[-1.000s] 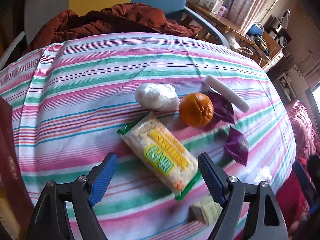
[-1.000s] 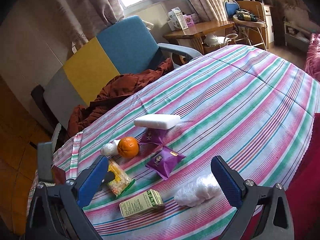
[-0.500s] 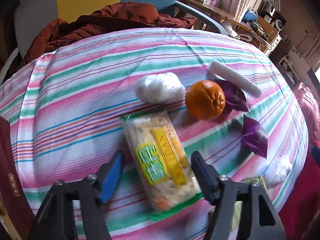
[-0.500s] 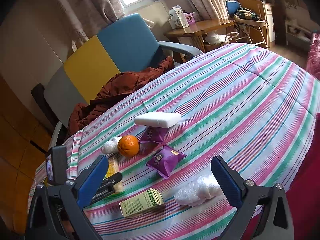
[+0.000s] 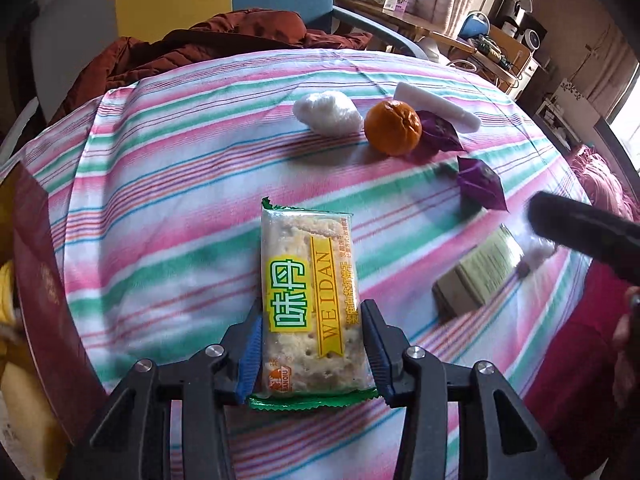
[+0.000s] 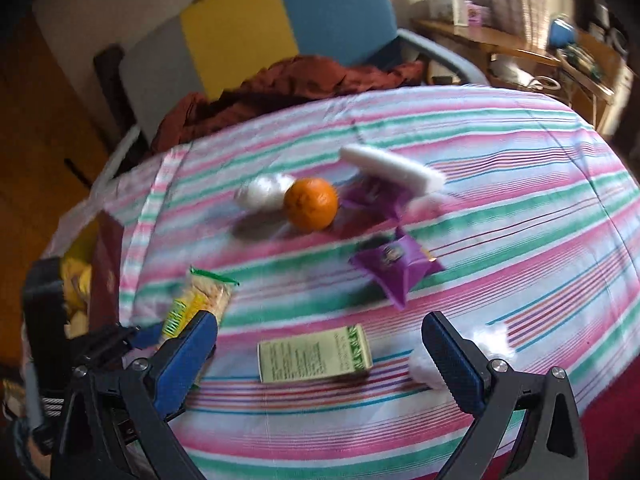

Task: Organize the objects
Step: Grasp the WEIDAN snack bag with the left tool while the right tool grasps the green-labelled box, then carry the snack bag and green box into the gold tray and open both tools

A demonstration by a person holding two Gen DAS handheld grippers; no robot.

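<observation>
My left gripper [image 5: 311,320] is shut on the near end of a cracker packet [image 5: 308,276], which has a green rim and a yellow label and points away along the fingers. The right wrist view shows the same packet [image 6: 200,300] at the left, tilted in the left gripper [image 6: 148,336]. My right gripper [image 6: 320,328] is open, with a flat green box [image 6: 316,356] lying on the striped cloth between its fingers and just beyond them. That view is blurred by motion. Further back lie an orange [image 5: 393,128], a white wrapped bundle [image 5: 328,114], a white bar [image 5: 436,106] and two purple packets [image 5: 480,182].
A dark red bag [image 5: 40,280] holding yellow items stands at the table's left edge. A second white bundle [image 6: 492,344] lies by my right finger near the table edge. A chair with a brown-red jacket [image 5: 224,40] is behind the table, and a wooden desk [image 6: 500,40] at the far right.
The left gripper went forward over the cracker packet and shut on it. The right gripper swung left and lower over the table, toward the green box, blurring its view.
</observation>
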